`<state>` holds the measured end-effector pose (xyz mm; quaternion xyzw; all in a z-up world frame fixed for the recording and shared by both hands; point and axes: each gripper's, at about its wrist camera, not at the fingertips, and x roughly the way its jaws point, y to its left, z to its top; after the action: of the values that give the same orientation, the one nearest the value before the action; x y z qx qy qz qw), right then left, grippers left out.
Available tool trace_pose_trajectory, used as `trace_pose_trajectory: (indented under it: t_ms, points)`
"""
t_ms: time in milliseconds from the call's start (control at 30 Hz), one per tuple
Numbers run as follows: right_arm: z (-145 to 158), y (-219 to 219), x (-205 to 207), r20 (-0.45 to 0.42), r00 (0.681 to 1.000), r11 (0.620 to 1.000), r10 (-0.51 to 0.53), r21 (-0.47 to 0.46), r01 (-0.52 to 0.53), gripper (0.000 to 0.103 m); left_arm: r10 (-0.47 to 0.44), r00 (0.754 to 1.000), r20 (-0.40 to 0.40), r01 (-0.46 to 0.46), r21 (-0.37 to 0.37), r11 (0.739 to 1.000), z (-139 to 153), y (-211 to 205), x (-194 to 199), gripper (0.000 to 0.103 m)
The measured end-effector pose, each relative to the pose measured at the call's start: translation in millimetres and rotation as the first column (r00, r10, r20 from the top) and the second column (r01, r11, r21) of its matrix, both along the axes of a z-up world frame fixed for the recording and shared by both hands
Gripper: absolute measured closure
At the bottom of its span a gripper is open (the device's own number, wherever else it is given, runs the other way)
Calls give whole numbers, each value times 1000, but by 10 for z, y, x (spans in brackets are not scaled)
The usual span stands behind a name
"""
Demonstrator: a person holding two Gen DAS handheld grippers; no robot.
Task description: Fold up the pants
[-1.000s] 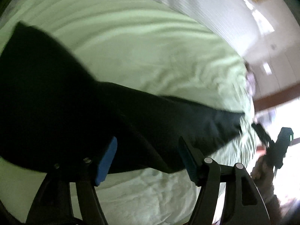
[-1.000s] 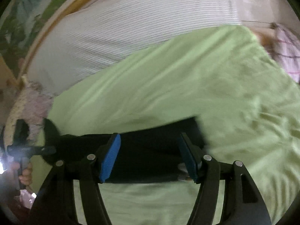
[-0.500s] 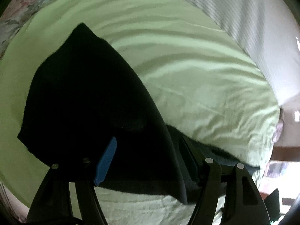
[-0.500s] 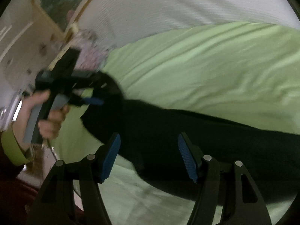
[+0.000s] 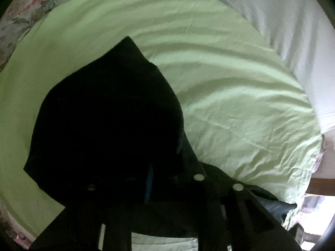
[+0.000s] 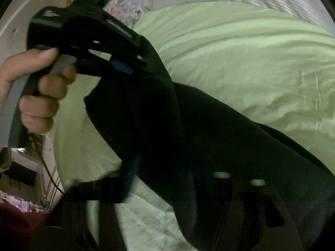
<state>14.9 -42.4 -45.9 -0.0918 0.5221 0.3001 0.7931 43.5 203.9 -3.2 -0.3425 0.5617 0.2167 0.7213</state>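
Black pants (image 5: 108, 125) hang in front of the left wrist camera above the green bedsheet (image 5: 230, 104). My left gripper (image 5: 159, 179) is shut on the pants; only one blue pad shows through the dark cloth. In the right wrist view the pants (image 6: 209, 129) drape across the frame, and the left gripper (image 6: 125, 69) held by a hand clamps their upper edge. My right gripper (image 6: 167, 179) has cloth lying over both fingers, dark and blurred, so its jaw state is unclear.
A white striped cover (image 5: 293, 31) lies at the far side of the bed. A floral fabric (image 5: 27, 8) borders the sheet on the left. The person's hand (image 6: 35, 87) and a bed edge with clutter (image 6: 25, 188) are at the left of the right wrist view.
The left gripper has closed on the pants and lifted them. The two grippers have come much closer together, and the pants now drape over the right gripper's fingers.
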Motion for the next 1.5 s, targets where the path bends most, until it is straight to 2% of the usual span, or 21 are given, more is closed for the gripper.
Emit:
trace_pose_trajectory:
  t_ms: [33, 67, 133, 167, 267, 300, 433, 633, 867, 1033, 1100, 1133, 1200, 1233, 1267, 1333, 1433, 1500]
  points:
    - [-16, 7, 20, 2, 1000, 1000, -2, -20, 2, 92, 2, 1000, 27, -1, -10, 1000, 31, 16, -44, 92]
    - [-19, 26, 34, 8, 1000, 1000, -2, -27, 2, 96, 6, 998, 61, -4, -23, 1000, 68, 37, -101, 94]
    - [44, 38, 38, 33, 999, 1000, -2, -13, 2, 96, 16, 990, 138, -10, -45, 999, 159, 79, -256, 95]
    - [102, 25, 16, 48, 999, 1000, -3, -1, 3, 97, 21, 988, 152, -13, -51, 999, 185, 97, -305, 95]
    - [278, 88, 2, 85, 996, 999, 13, 32, -16, 97, 53, 970, 238, -30, -98, 995, 259, 150, -536, 96]
    - [333, 104, -14, 94, 995, 999, 27, 41, -31, 97, 66, 957, 283, -34, -117, 992, 292, 177, -665, 96]
    - [453, 271, -181, 151, 981, 992, 123, 0, -124, 97, 98, 925, 368, -43, -156, 987, 302, 211, -1023, 96]
    - [323, 430, -370, 142, 959, 965, 246, -129, -229, 97, 156, 900, 408, -73, -212, 975, 105, 146, -1465, 96]
    - [186, 457, -366, 103, 954, 947, 283, -184, -261, 96, 214, 883, 418, -105, -269, 957, -161, 127, -1695, 96]
    - [123, 503, -362, 74, 957, 944, 281, -204, -261, 90, 255, 874, 413, -137, -294, 946, -291, 183, -1833, 96]
    - [109, 521, -362, 62, 960, 946, 273, -201, -256, 83, 275, 872, 405, -152, -310, 939, -333, 226, -1903, 93]
    - [113, 518, -354, 53, 963, 949, 265, -191, -251, 79, 285, 870, 402, -161, -316, 935, -343, 248, -1952, 88]
    - [119, 508, -356, 45, 964, 954, 261, -165, -250, 60, 301, 866, 400, -174, -323, 930, -332, 279, -2015, 80]
    - [133, 513, -359, 51, 965, 956, 259, -154, -248, 56, 302, 866, 398, -179, -316, 932, -312, 278, -2035, 76]
    - [142, 521, -360, 57, 964, 957, 259, -148, -248, 53, 299, 868, 396, -181, -310, 934, -288, 269, -2036, 66]
    - [166, 533, -344, 59, 965, 961, 254, -131, -245, 53, 299, 877, 375, -192, -296, 936, -230, 257, -2052, 50]
    - [219, 518, -293, 63, 971, 969, 232, -104, -225, 53, 297, 873, 388, -196, -280, 940, -126, 252, -2068, 45]
    - [275, 471, -225, 72, 977, 978, 200, -81, -194, 53, 278, 884, 377, -195, -244, 950, -75, 241, -2043, 44]
